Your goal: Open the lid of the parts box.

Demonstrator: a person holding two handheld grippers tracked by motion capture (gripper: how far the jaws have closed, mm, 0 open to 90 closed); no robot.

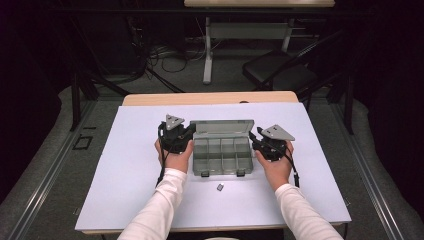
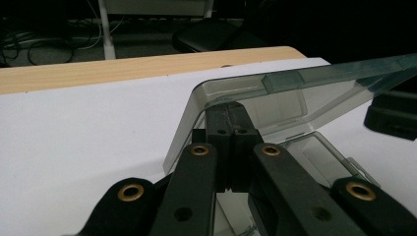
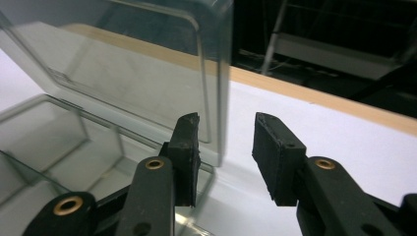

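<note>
My left hand-held gripper [image 2: 230, 142] is clamped shut on the organizer box's [image 1: 221, 155] lid [image 2: 295, 93] corner, propping it open; my right hand-held gripper [image 3: 226, 147] straddles the lid's other edge, jaws half-open, gripping nothing.

Small dark piece [image 1: 220, 187] — too small to identify

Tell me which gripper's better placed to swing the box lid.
Left, probably. The left gripper is shut at the lid's corner edge. The right gripper has open jaws straddling the lid's side edge, not pressing it.
</note>
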